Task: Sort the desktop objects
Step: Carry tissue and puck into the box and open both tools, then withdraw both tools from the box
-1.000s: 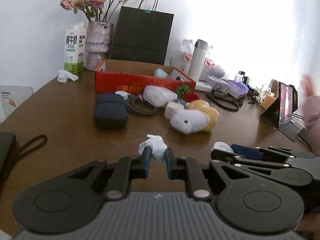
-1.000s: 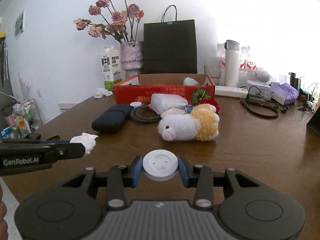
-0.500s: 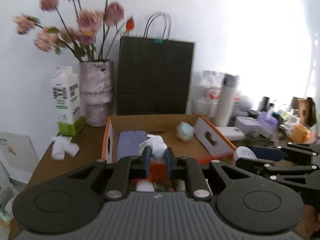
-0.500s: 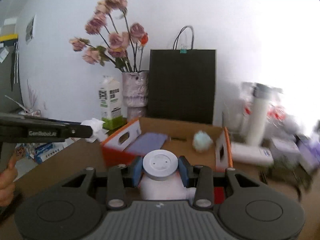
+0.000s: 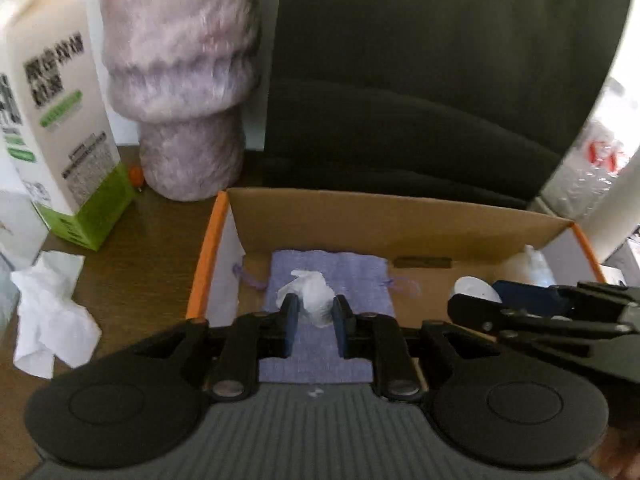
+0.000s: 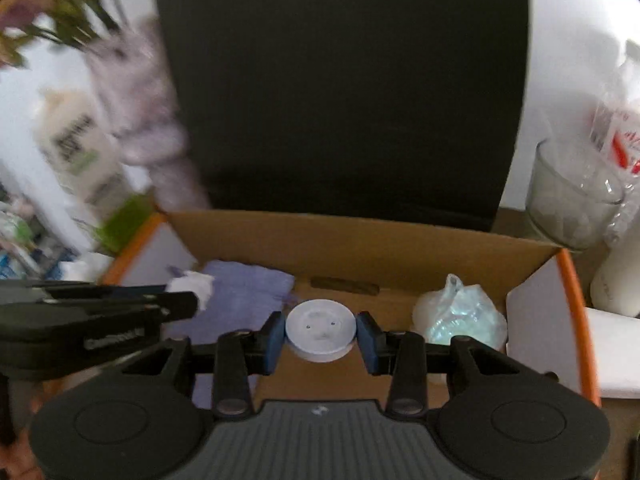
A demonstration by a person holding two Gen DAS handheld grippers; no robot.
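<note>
My left gripper (image 5: 313, 316) is shut on a crumpled white tissue (image 5: 310, 294) and holds it over the left part of an open orange cardboard box (image 5: 206, 256), above a purple cloth pouch (image 5: 344, 272) lying inside. My right gripper (image 6: 320, 338) is shut on a round white disc (image 6: 320, 332) and holds it over the middle of the same box (image 6: 570, 288). A pale blue plastic wad (image 6: 460, 316) lies in the box's right end. Each gripper shows in the other's view, the right one (image 5: 472, 304) and the left one (image 6: 180, 300).
Behind the box stand a black paper bag (image 5: 440, 80), a fuzzy pink vase (image 5: 180, 80) and a milk carton (image 5: 52, 120). Loose white tissue (image 5: 48, 320) lies on the brown table left of the box. A glass cup (image 6: 568, 200) and white bottle (image 6: 616, 280) stand at right.
Both grippers have moved forward and over the box with their loads still held; the box and the things behind it now loom much closer.
</note>
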